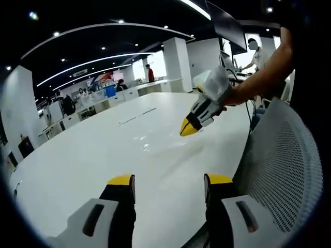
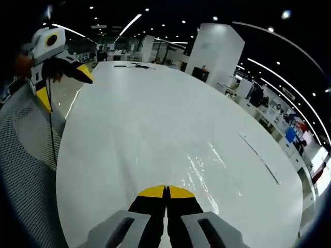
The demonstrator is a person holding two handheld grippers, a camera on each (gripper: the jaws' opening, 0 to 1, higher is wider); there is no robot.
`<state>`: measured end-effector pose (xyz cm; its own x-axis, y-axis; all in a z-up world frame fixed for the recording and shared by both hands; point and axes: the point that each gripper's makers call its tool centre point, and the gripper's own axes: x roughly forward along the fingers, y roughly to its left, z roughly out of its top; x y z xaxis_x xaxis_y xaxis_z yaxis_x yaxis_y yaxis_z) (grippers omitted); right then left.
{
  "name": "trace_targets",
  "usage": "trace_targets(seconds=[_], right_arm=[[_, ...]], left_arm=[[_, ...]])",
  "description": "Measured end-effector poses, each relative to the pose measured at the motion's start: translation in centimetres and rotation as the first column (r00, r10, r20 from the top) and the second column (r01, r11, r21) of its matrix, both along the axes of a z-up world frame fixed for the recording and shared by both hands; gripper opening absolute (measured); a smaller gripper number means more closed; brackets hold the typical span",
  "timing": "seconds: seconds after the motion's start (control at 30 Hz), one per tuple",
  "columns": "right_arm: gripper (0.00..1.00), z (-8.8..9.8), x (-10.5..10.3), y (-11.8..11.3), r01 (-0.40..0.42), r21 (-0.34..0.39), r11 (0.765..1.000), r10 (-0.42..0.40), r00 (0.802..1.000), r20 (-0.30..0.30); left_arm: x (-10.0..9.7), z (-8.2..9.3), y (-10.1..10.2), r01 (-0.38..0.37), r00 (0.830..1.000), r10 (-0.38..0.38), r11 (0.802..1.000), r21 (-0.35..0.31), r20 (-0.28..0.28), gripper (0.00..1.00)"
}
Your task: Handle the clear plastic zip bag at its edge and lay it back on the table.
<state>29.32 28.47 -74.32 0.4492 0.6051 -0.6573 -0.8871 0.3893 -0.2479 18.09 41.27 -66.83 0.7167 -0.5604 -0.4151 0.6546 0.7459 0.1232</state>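
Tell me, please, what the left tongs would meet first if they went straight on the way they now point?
Probably the bare white table: the open left tongs point across it. The clear zip bag and the right tongs lie farther ahead, slightly right, though depth is unclear.

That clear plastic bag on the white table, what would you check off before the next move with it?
1. Right gripper jaws closed: ok, the yellow tips meet.
2. Right gripper actually pinching the bag's edge: cannot tell; the clear plastic zip bag shows only as glints on the table.
3. Left gripper open and free: ok, the jaws stand apart with nothing between them.
4. Bag lying flat: cannot tell, too transparent.
5. Mesh chair close at the table edge: ok, not touching either gripper.
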Motion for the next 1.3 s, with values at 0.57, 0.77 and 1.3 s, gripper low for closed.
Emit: trace_targets(seconds=[0.57, 0.77, 1.3], right_arm=[[0.0, -2.6, -0.2, 0.2, -0.037, -0.039, 0.999, 0.037, 0.999, -0.012], [0.05, -2.7, -0.7, 0.2, -0.019, 0.005, 1.0, 0.019, 0.997, -0.078], [0.36, 0.2, -1.3, -1.6, 0.129, 0.123, 0.984, -0.115, 0.987, -0.117]], left_arm=[[0.0, -1.3, -0.3, 0.031, 1.0, -0.031, 0.999, 0.013, -0.004, 0.53], [-0.2, -1.7, -0.4, 0.049, 0.999, -0.049, 0.998, 0.025, -0.01, 0.55], [-0.6, -3.0, -0.6, 0.089, 0.995, -0.086, 0.994, 0.061, -0.045, 0.59]])
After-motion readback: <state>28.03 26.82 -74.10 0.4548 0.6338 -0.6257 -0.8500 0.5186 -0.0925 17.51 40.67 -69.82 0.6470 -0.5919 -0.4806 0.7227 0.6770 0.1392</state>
